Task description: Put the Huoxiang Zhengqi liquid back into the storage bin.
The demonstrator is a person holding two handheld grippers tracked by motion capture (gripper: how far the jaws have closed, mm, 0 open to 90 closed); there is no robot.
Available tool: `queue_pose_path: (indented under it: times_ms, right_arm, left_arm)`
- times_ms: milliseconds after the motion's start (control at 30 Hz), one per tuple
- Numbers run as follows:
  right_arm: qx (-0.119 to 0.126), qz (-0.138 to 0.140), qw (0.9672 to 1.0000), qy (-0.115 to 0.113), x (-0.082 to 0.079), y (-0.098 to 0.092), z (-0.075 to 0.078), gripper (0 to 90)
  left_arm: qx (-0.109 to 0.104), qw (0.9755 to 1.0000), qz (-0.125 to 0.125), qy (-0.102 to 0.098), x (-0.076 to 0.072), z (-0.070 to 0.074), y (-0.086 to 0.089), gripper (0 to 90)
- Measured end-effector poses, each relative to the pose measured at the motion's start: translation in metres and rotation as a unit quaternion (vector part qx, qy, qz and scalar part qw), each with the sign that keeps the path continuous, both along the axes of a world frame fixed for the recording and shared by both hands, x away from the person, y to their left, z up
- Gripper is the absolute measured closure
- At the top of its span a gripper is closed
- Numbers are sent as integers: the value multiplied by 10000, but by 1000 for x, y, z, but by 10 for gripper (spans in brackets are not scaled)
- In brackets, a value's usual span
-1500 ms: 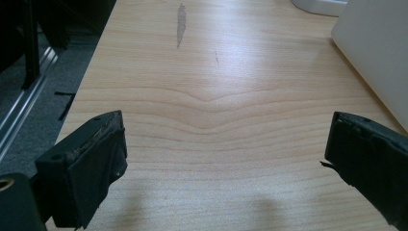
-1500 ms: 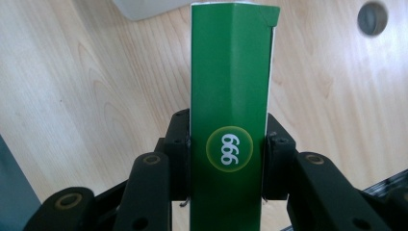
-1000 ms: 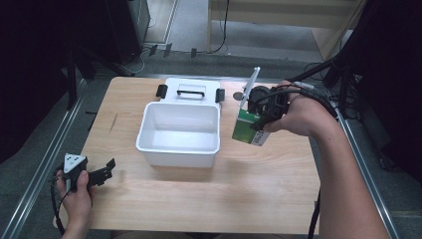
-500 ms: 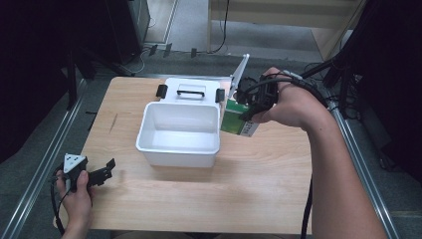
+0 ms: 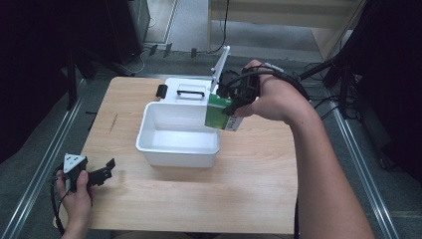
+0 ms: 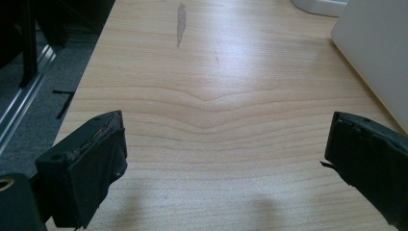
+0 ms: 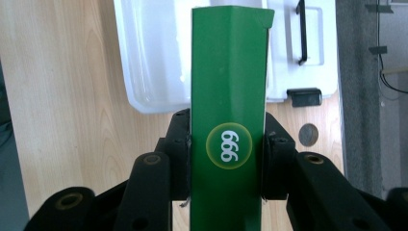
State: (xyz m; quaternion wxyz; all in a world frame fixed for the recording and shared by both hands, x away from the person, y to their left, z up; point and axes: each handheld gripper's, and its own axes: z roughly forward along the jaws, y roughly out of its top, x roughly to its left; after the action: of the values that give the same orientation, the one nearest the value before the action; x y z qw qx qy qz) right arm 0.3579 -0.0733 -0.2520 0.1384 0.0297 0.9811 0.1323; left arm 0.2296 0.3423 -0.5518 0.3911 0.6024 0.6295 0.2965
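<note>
While the green box hangs over the right rim of the white bin, it's one drop from going in.
Right gripper pinches the box by its narrow sides, long axis pointing down into the bin; left gripper rests spread wide, well left of the bin.

Wooden table, white lid, coin
</note>
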Motion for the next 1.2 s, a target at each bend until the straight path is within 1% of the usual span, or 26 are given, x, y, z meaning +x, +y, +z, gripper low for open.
queue_pose_path:
  times_ms: [100, 167, 200, 233, 267, 300, 367, 400, 467, 500, 633, 667, 900, 933, 967, 1000, 1133, 1200]
  right_arm:
    - [9, 56, 10000, 5, 0, 6, -1, 643]
    - [28, 108, 9999, 24, 1, 13, -3, 643]
    - [28, 108, 9999, 24, 1, 13, -3, 643]
    - [58, 179, 9998, 52, 2, 18, -4, 643]
    - [58, 179, 9998, 52, 2, 18, -4, 643]
    - [74, 232, 9997, 86, 3, 23, -5, 643]
    - [73, 184, 9998, 100, 2, 24, -6, 643]
    - [91, 257, 9996, 116, 3, 28, -7, 643]
    - [94, 230, 9996, 119, 3, 30, -7, 643]
    - [85, 277, 9995, 131, 3, 34, -9, 643]
    - [85, 303, 9994, 155, 4, 39, -11, 643]
    - [98, 343, 9992, 171, 5, 42, -13, 642]
    - [116, 433, 9987, 233, 9, 50, -20, 642]
    - [87, 384, 9989, 260, 9, 51, -21, 642]
    - [85, 453, 9986, 253, 11, 53, -23, 642]
    - [63, 451, 9985, 301, 11, 54, -26, 642]
    - [21, 532, 9981, 322, 14, 57, -32, 642]
    - [5, 523, 9980, 350, 14, 58, -33, 642]
  left_arm:
    - [-5, 10000, 1, 2, 0, 0, 0, 19]
    - [-7, 10000, 0, 5, 0, 0, 0, 19]
    - [-8, 10000, -1, 5, 0, 0, 0, 19]
    - [-7, 10000, -1, 5, 0, 0, 0, 19]
    - [-13, 10000, 2, 5, 0, 0, 0, 19]
    - [-16, 10000, 11, -2, 0, 0, 0, 19]
    - [-21, 10000, 11, -3, 0, 0, 0, 19]
    - [-23, 10000, 12, -1, 0, 0, 1, 19]
    - [-27, 10000, 11, 3, 0, 0, 1, 19]
    - [-25, 10000, 9, 6, 0, 0, 1, 19]
    - [-24, 10000, 10, 4, 0, 0, 1, 19]
    - [-30, 10000, 10, 2, 0, 0, 1, 19]
    - [-50, 10000, 1, -8, 0, 0, 1, 19]
    - [-55, 10000, 0, -11, 0, 0, 1, 19]
    - [-51, 10000, -15, -1, 0, 0, 2, 19]
    - [-53, 10000, -14, 8, 0, 0, 2, 19]
    - [-64, 10000, -6, 7, 0, 0, 2, 19]
    - [-77, 10000, 0, 7, 0, 0, 2, 19]
